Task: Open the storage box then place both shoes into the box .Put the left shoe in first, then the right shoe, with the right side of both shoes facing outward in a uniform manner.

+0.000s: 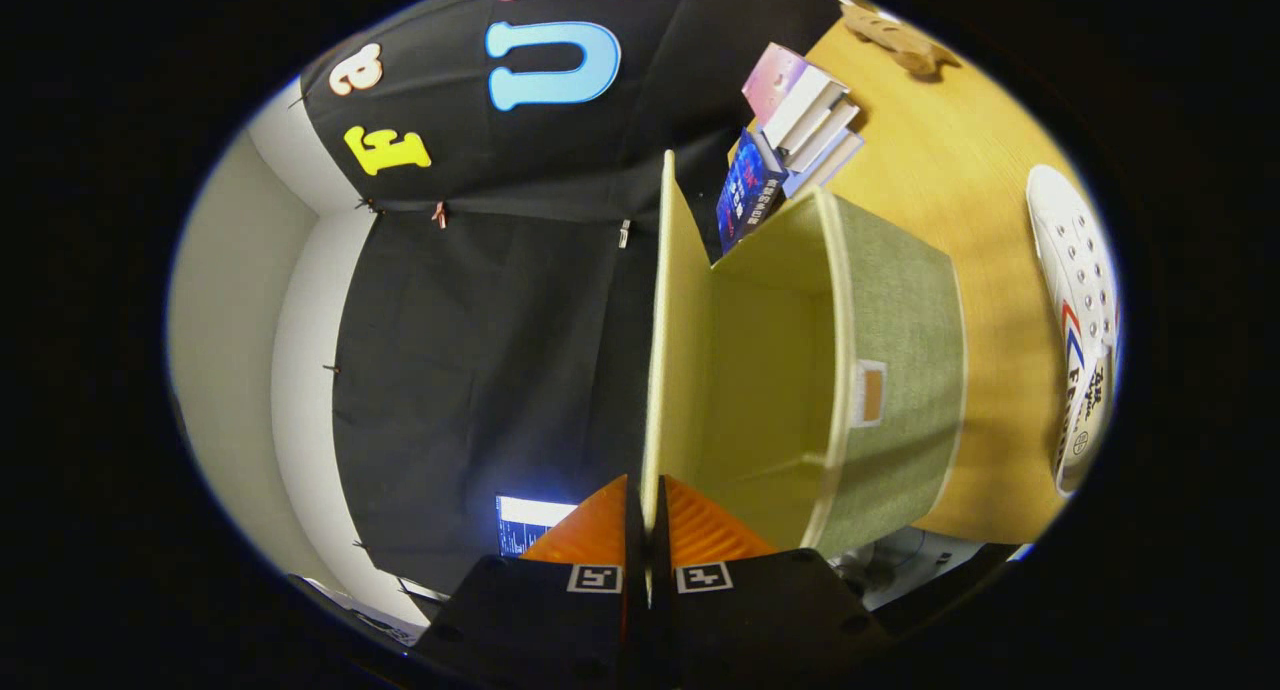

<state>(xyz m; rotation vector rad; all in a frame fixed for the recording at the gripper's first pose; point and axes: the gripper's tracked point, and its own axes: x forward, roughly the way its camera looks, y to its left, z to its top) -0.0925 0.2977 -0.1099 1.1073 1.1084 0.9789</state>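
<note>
The tool [645, 510] is closed on the edge of the lid [672, 340], both fingers pinching the thin panel so it can be swung up and away from the box [895, 370]. The view is rolled sideways, so the desk [940, 180] runs up one side. The lid stands clear of the opening, showing a pale, empty interior; the outside is green fabric with a small label. One white shoe [1080, 320] lies on the desk beyond the box, well apart from it.

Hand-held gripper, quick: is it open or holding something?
Hand-held gripper: closed, both fingers pinching the green box's lid.
</note>
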